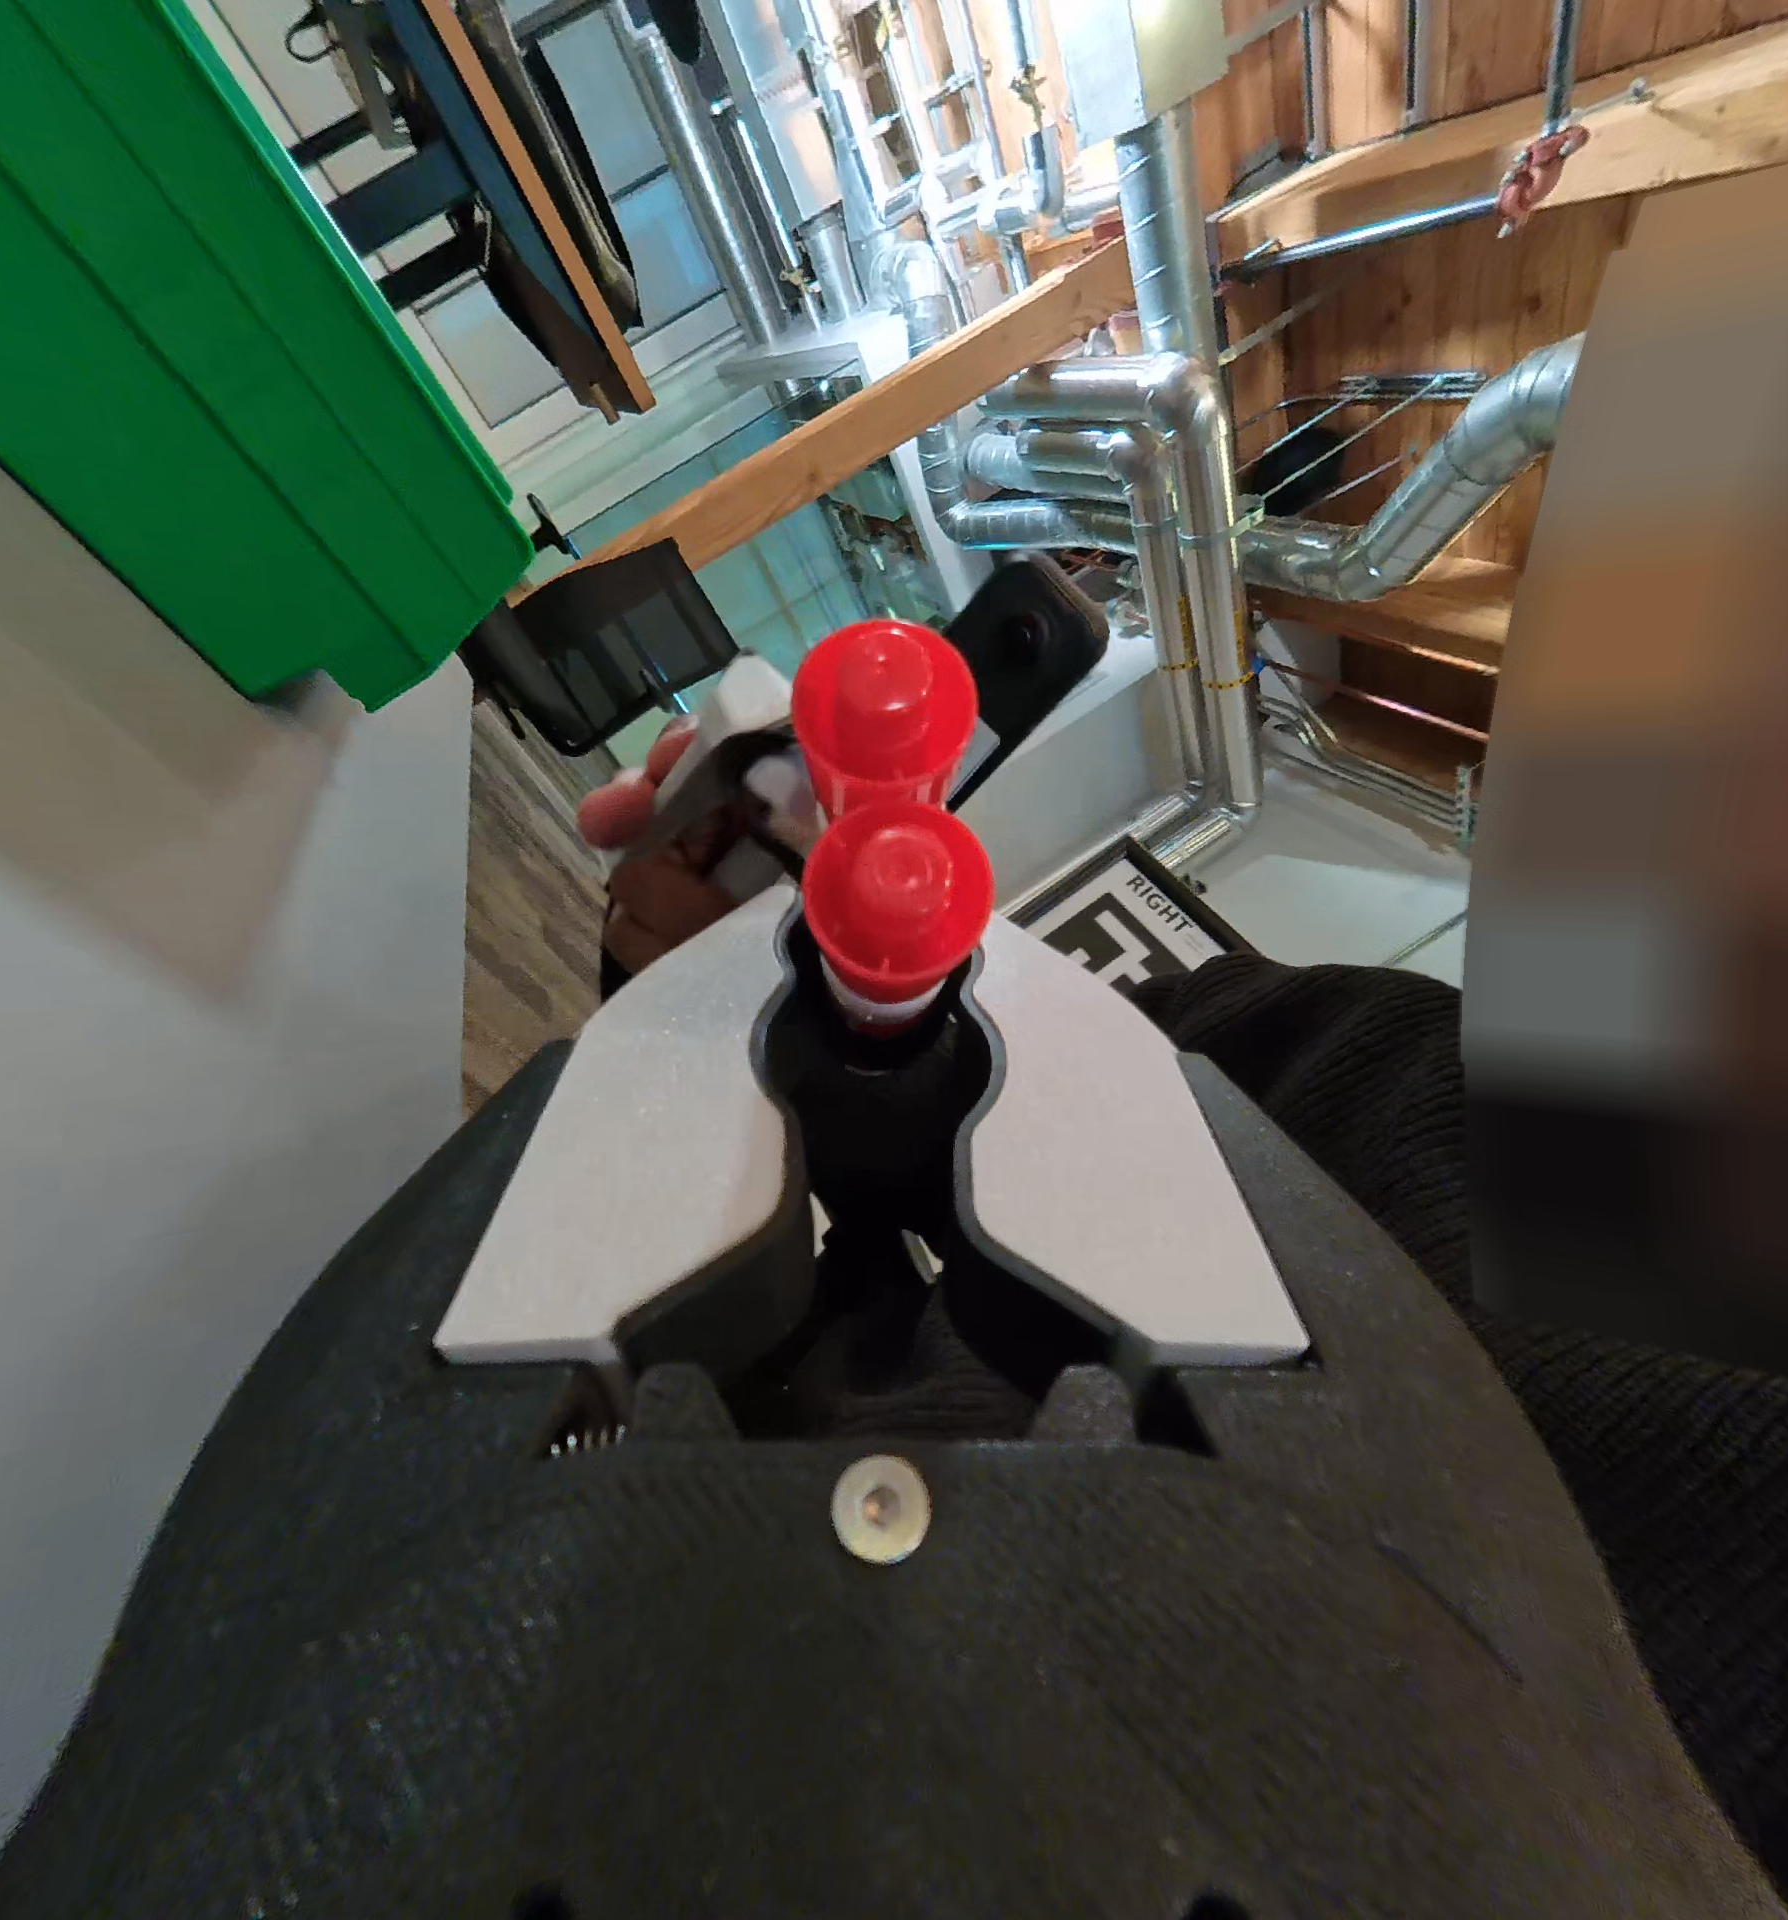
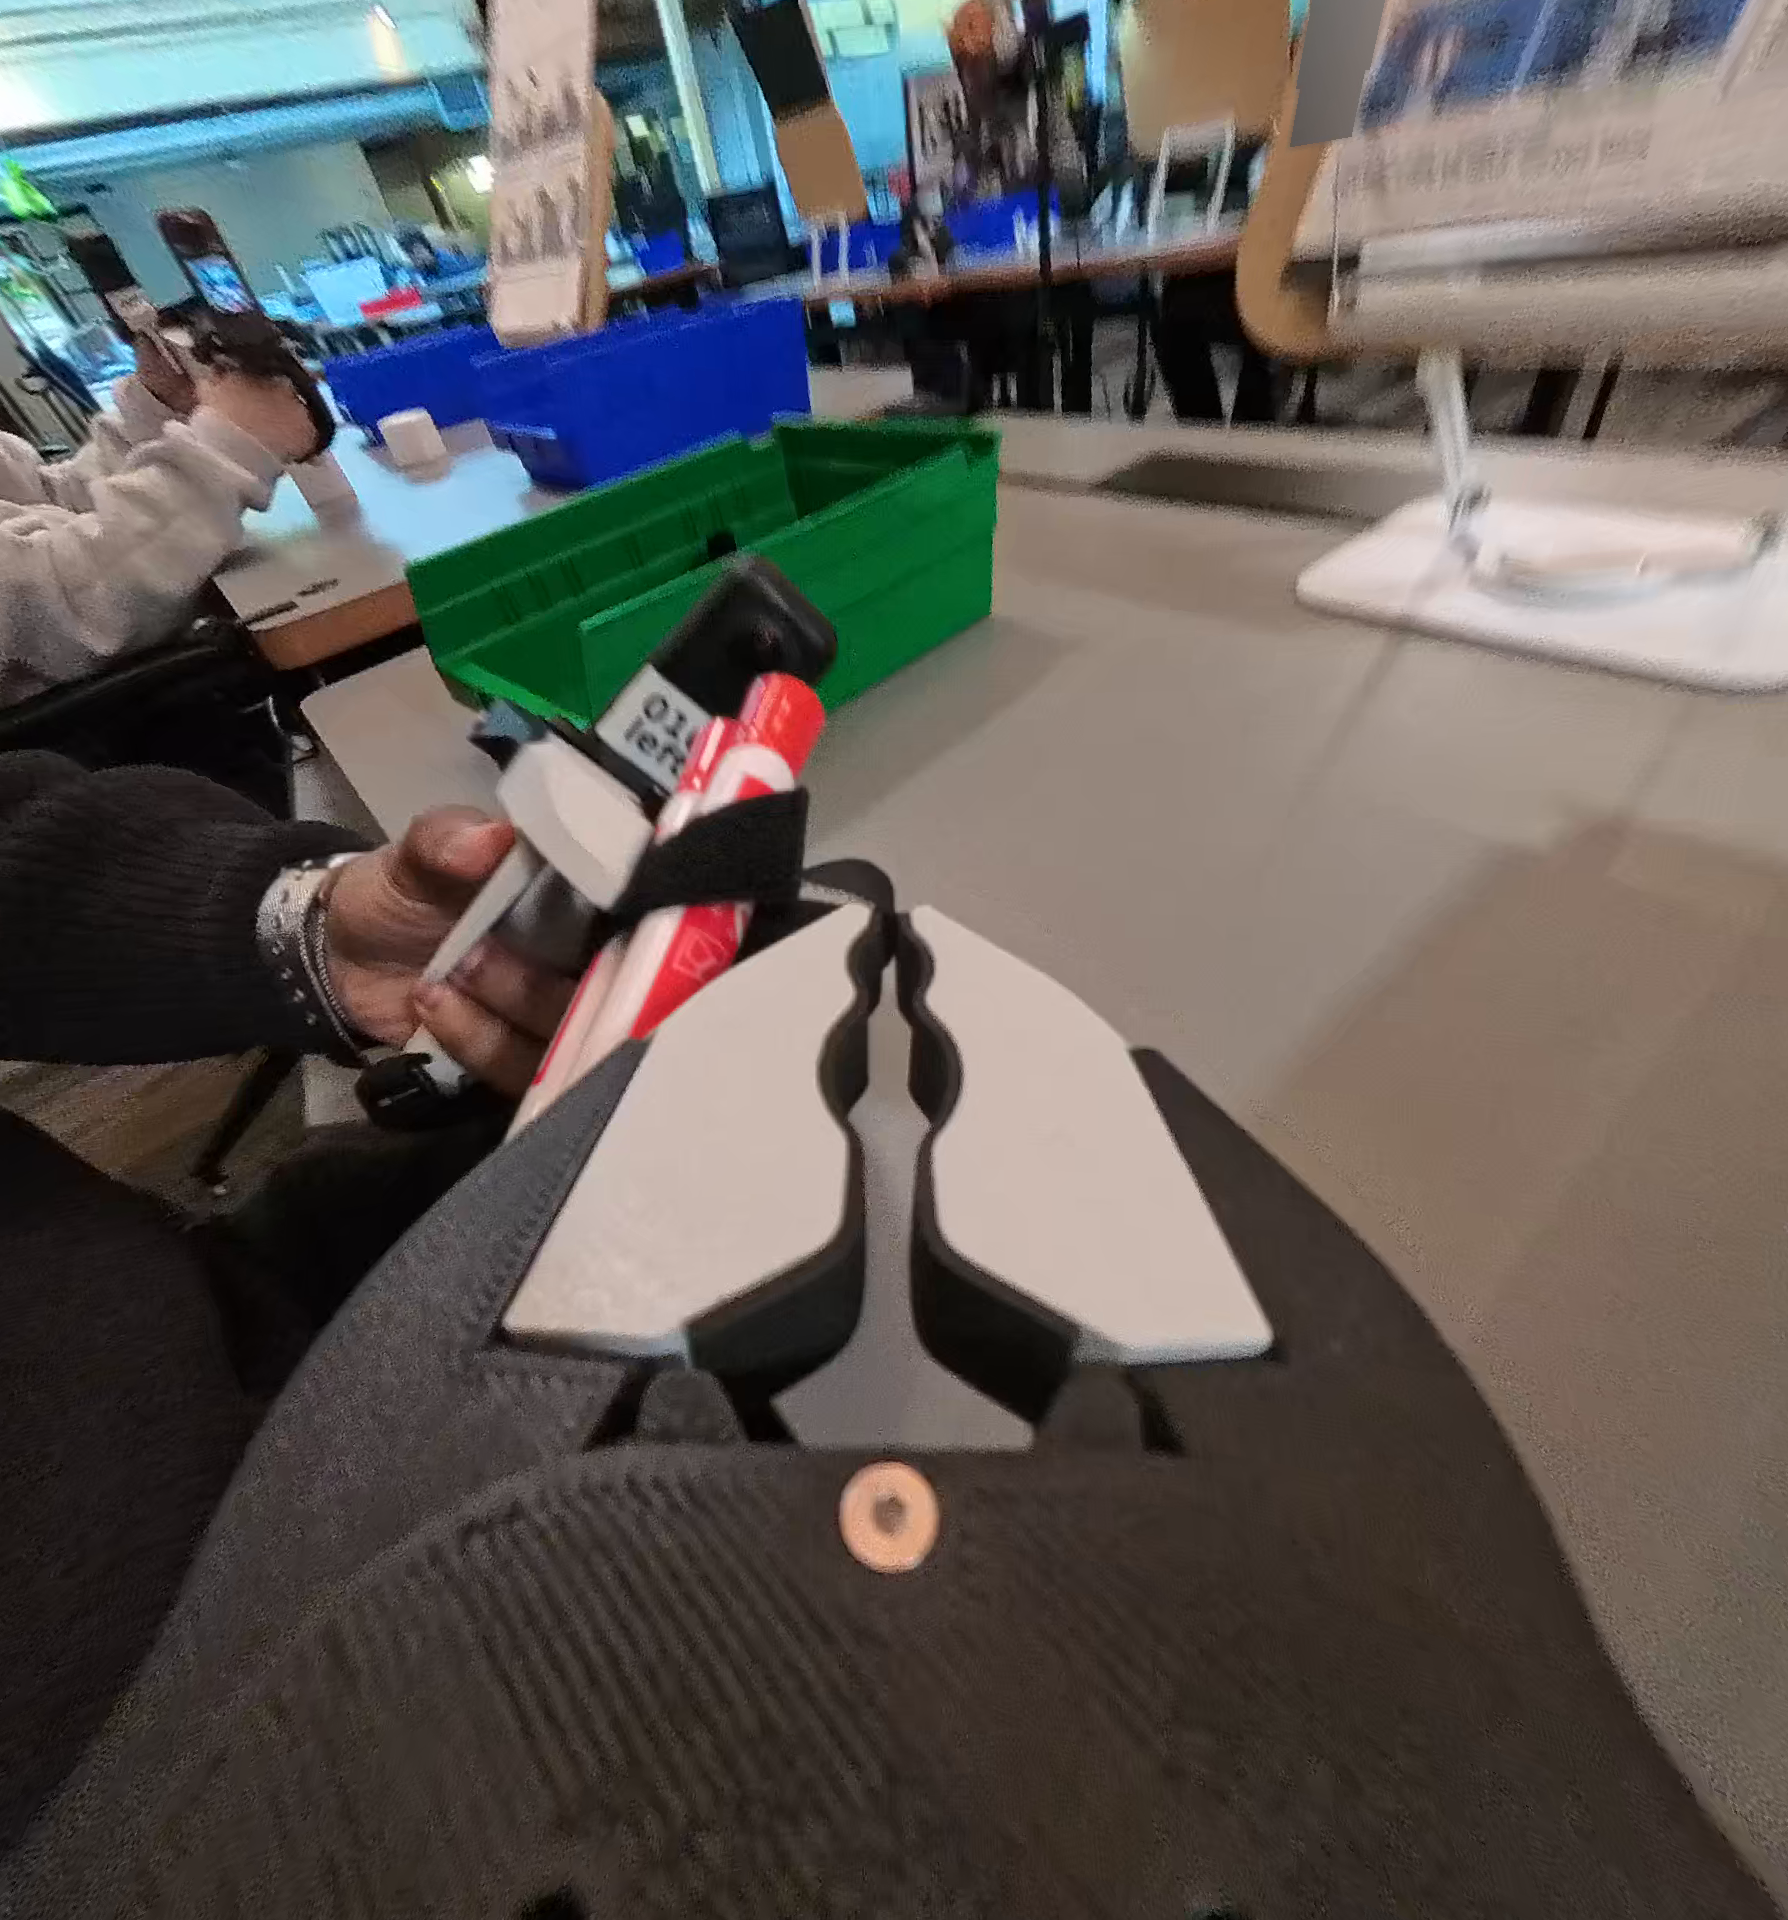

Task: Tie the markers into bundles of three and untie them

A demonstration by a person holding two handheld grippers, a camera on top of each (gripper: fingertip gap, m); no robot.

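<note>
Clamping two red-capped markers (image 1: 890, 883) between its nearly closed fingers, the left gripper (image 1: 885, 997) pointed upward, a black strap (image 2: 724, 847) binding the pair. The right gripper (image 2: 885, 935) sat almost closed with nothing held, just right of the markers, above the grey counter (image 2: 1389, 935). A green bin (image 2: 765, 561) lay farther off.

Bin (image 2: 765, 582) on table (image 2: 1285, 883), markers (image 2: 724, 831) just before it.
</note>
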